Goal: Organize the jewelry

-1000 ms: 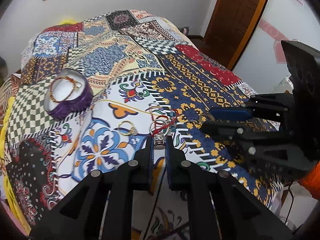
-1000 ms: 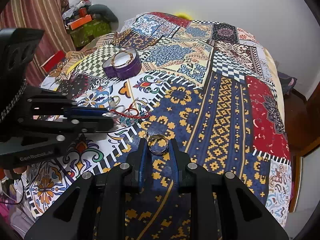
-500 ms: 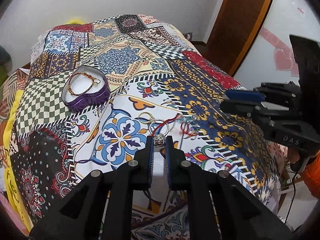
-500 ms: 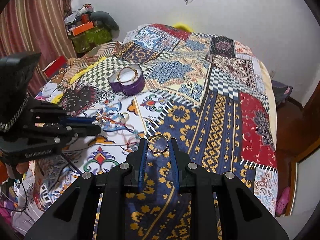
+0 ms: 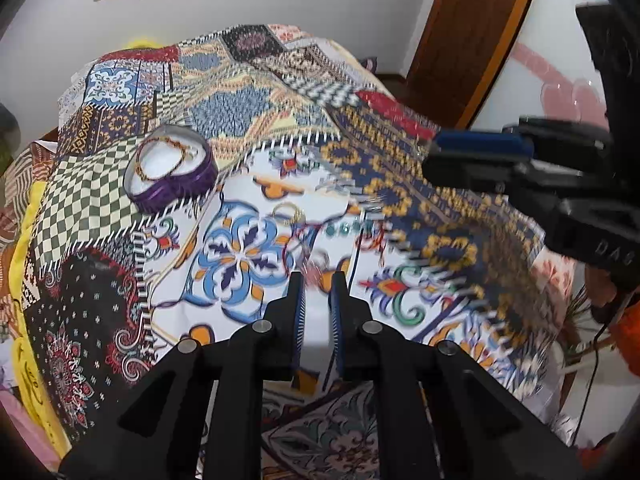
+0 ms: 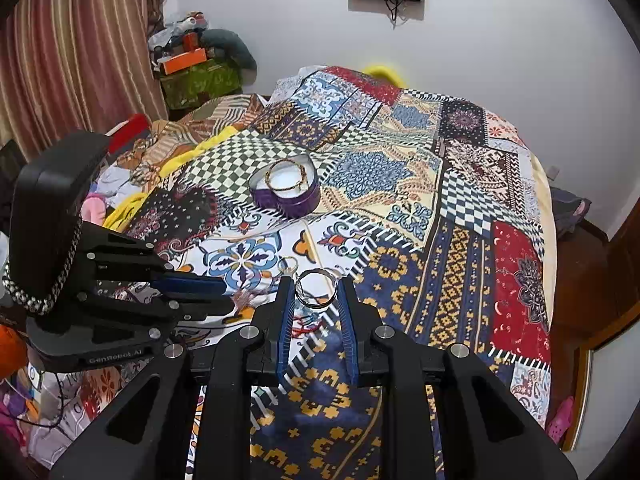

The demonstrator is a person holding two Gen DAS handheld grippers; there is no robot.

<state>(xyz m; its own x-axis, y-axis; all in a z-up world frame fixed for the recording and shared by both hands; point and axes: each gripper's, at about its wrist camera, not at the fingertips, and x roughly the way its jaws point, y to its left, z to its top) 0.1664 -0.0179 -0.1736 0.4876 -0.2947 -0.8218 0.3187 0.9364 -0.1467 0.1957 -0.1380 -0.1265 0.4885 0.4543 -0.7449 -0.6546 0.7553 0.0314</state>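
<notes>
The silver bangle [image 6: 315,289] is pinched across its width between the fingers of the right gripper [image 6: 315,286], held off the patchwork bedspread [image 6: 460,208]; the purple heart-shaped box [image 6: 289,190], already holding a gold bracelet [image 6: 287,178], sits further up the bed, well apart. The left gripper [image 5: 317,280] is nearly closed on something small and blurred, with a red cord bracelet [image 5: 298,236] trailing toward the cloth; I cannot tell how firmly it has it. A gold ring [image 5: 289,212] lies loose nearby. I'd carry the bangle level over the box and let go only once its whole hoop is inside the rim; tilted, it could catch the wall and roll off. Keep the two grippers apart, and lift the cord slowly, since it may snag the ring.
</notes>
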